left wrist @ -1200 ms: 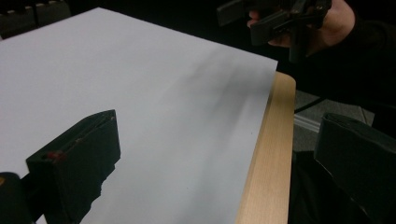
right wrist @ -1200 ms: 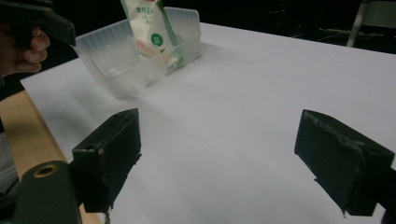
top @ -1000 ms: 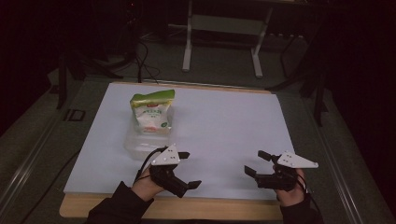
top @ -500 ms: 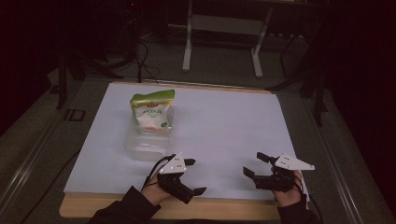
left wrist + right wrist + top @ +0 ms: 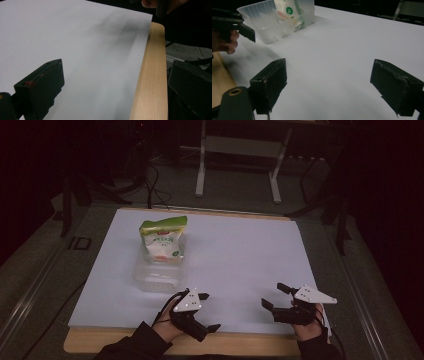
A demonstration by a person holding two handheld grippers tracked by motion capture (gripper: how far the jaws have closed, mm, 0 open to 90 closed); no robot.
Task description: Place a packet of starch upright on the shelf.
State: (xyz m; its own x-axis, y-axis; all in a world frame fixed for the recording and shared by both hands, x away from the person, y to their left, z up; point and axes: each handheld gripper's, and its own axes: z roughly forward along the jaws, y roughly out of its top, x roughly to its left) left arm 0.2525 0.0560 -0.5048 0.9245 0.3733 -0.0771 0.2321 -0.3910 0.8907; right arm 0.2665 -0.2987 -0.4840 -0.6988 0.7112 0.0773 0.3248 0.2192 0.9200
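1. the room beyond the table (image 5: 280,222) is dark, and the print on the green-topped snack pouch (image 5: 162,240) is too small to read; in the right gripper view the pouch is cut off by the top edge.
2. the left gripper (image 5: 205,312) sits low at the near edge, turned toward the person's right, its jaws spread wide with nothing between them; in its own view one jaw hangs past the wooden rim.
3. the right gripper (image 5: 274,296) hovers near the near right corner, pointing left and away, jaws wide and empty.
4. the pouch stands upright in a clear, ribbed plastic container (image 5: 156,276), probably divided into compartments, well apart from both grippers.
5. a smooth white sheet covers the pale wood tabletop.
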